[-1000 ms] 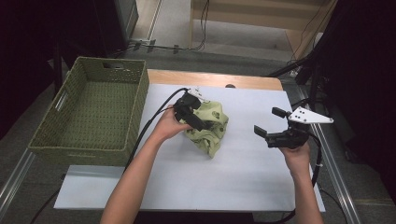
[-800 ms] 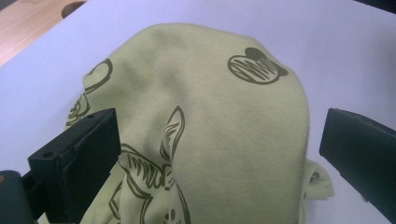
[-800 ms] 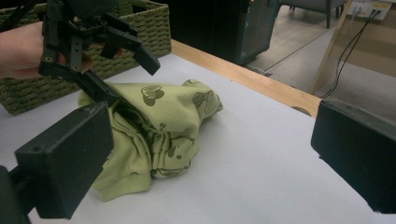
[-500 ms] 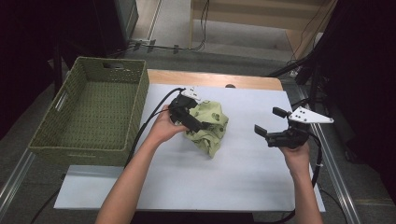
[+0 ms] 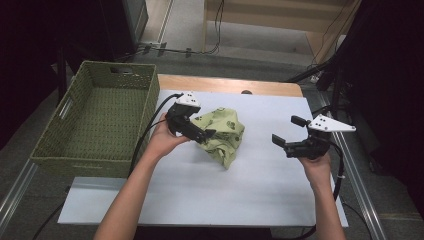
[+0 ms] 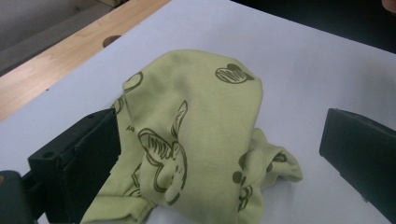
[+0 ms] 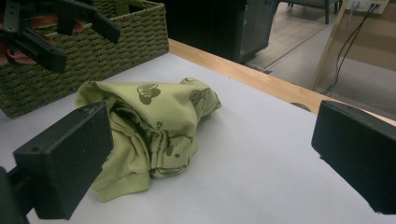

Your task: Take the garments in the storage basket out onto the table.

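A crumpled light-green cloth [image 5: 225,135] printed with dark drawings lies in a heap on the white table top [image 5: 235,195]. My left gripper [image 5: 197,131] is at the heap's left side, open, its jaws wide apart. In the left gripper view the cloth [image 6: 205,107] bulges between them and its edge touches the left jaw. My right gripper [image 5: 286,130] hovers open to the right of the cloth, apart from it, pointing toward it. In the right gripper view the cloth [image 7: 159,116] lies ahead between the spread jaws, with the left gripper [image 7: 51,28] beyond.
A green woven basket [image 5: 75,165] stands at the table's left edge, close to the left hand; its wall [image 7: 126,32] rises behind the cloth. A wooden strip [image 5: 225,85] runs along the far edge. Cables trail from both grippers.
My left gripper has drawn back a little to the left, from over the top of the heap to its left side. The right gripper has stayed where it was.
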